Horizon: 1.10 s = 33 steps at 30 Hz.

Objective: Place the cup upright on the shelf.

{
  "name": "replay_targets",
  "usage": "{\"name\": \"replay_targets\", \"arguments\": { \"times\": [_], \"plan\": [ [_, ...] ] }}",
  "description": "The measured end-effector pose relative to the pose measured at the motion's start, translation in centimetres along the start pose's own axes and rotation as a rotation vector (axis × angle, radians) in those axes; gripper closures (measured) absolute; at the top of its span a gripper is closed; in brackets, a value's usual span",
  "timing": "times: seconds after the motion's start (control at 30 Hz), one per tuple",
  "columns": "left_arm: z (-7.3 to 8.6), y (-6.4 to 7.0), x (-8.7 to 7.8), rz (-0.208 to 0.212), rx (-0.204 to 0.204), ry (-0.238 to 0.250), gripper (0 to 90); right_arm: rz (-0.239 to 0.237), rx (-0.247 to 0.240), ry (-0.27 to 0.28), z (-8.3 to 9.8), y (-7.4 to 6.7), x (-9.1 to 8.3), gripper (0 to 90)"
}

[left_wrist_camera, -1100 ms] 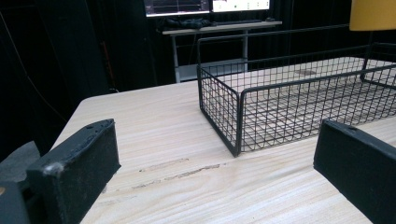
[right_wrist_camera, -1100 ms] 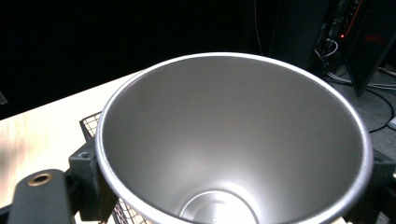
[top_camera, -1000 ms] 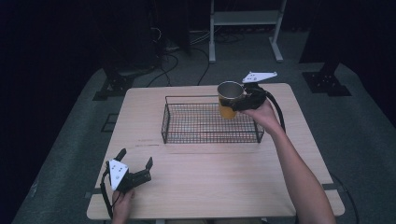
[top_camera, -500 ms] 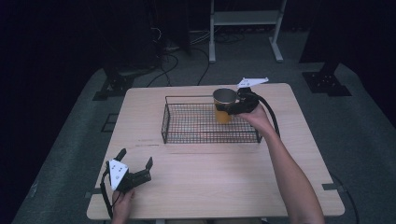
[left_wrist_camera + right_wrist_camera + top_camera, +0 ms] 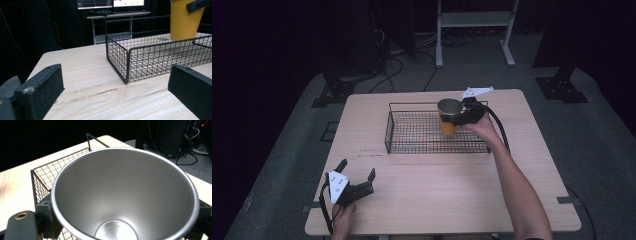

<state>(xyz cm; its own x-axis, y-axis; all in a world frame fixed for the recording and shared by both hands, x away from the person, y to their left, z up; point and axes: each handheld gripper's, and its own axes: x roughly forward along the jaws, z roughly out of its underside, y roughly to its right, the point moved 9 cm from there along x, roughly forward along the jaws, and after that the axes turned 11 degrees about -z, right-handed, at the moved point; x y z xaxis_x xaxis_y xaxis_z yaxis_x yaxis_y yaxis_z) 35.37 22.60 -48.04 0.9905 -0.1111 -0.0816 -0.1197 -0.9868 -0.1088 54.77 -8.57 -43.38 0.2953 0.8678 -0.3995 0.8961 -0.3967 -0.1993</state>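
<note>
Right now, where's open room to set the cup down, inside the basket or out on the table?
The wire basket floor lies bare left of the yellow cup, which the right gripper holds over its right part. Wide bare table runs between the basket's near rim and the left gripper. It's tightest around the right hand, at the basket's right end.

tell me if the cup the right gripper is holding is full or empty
Empty. The right gripper view looks straight down into the cup: bare silver wall and a clean round bottom, no liquid. The right gripper holds it upright over the wire basket.
</note>
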Motion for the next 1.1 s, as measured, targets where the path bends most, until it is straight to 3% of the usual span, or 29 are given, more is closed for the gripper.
{"name": "replay_targets", "arguments": {
  "times": [0.57, 1.1],
  "plan": [
    [0.0, 0.0, 0.0, 0.0, -0.002, 0.001, 0.0, -0.014, 0.014, -0.084, 2.1, 0.5, 2.1, 12.6],
    [0.0, 0.0, 0.0, 0.001, -0.002, 0.001, 0.0, 0.013, -0.023, -0.153, 2.8, 0.5, 2.8, 12.3]
  ]
}}
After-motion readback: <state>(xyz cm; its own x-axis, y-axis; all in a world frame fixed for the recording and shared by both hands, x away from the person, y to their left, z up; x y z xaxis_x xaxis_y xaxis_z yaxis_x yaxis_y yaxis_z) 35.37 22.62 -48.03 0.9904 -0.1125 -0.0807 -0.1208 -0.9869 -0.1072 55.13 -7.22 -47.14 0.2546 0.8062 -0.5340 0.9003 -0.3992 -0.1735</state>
